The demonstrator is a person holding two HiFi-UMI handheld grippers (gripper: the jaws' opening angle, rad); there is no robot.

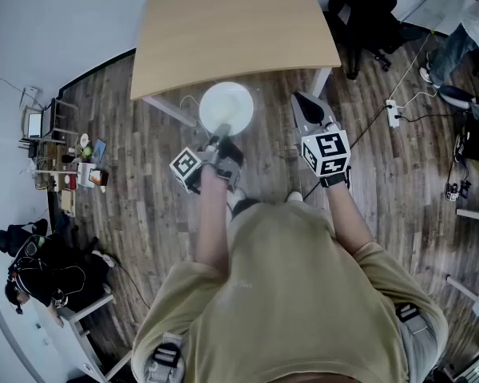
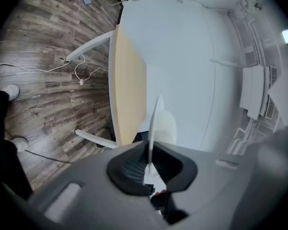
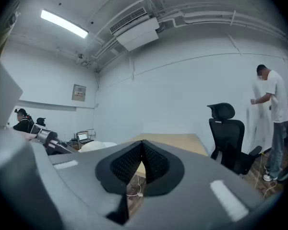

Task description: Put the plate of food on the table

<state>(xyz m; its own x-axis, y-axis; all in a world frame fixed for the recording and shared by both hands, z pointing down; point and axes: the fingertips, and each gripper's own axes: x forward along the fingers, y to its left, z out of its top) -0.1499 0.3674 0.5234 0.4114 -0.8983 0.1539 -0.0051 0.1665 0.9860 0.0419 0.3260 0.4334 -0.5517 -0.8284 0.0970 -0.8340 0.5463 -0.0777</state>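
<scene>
A white plate (image 1: 226, 104) hangs in the air just in front of the near edge of the light wooden table (image 1: 231, 22). My left gripper (image 1: 220, 136) is shut on the plate's near rim. In the left gripper view the plate (image 2: 154, 123) shows edge-on, running out from between the pads, with a pale rounded mound on its right side. My right gripper (image 1: 303, 104) is to the right of the plate, apart from it, shut with nothing in it. Its pads (image 3: 153, 163) meet in the right gripper view, with the table (image 3: 175, 142) beyond them.
A black office chair (image 3: 227, 131) stands at the table's right, and a person in a white shirt (image 3: 271, 102) is beyond it. White table legs (image 1: 172, 111) stand under the near edge. A power strip (image 1: 393, 113) and cables lie on the wood floor at the right.
</scene>
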